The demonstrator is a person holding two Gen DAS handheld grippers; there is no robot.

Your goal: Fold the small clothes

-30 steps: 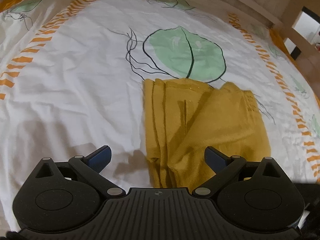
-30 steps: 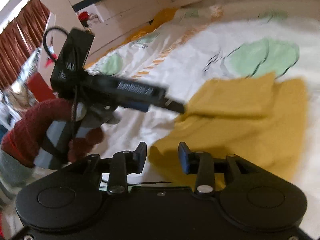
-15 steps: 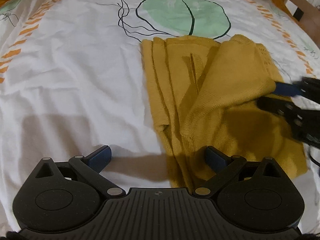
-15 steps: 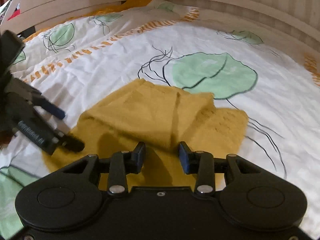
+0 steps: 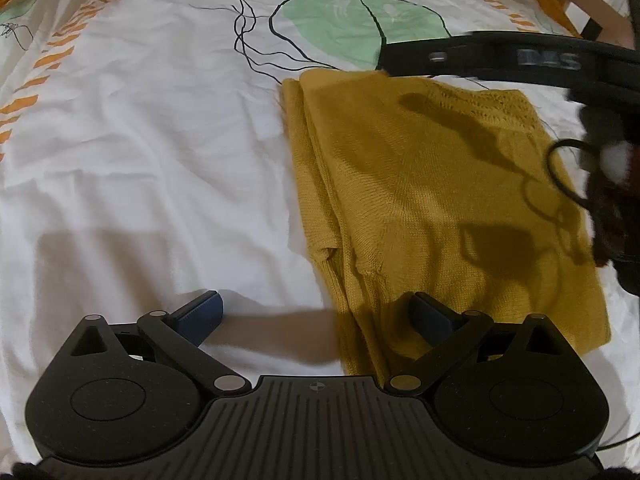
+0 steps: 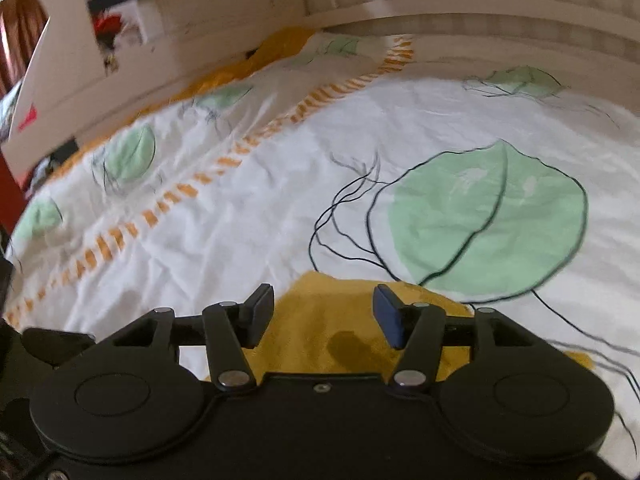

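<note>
A mustard-yellow knit garment (image 5: 420,200) lies folded flat on the white bedspread (image 5: 140,160). My left gripper (image 5: 316,312) hangs open and wide above the garment's near left corner; one blue pad is over the sheet, the other over the knit, and nothing is gripped. My right gripper (image 5: 400,58) reaches in from the right over the garment's far edge. In the right wrist view its jaws (image 6: 324,312) are opening, with the yellow garment (image 6: 320,344) below the gap and neither pad pressing on it.
The bedspread carries a large green leaf print (image 6: 488,220) just beyond the garment and a band of orange dashes (image 6: 200,192). A pale wooden bed frame (image 6: 480,12) rims the far side. A hand in a dark red sleeve (image 5: 612,216) holds the right gripper.
The right gripper swept across the garment to its far edge and its jaws widened. The raised flap of knit now lies flat. The left gripper sank a little.
</note>
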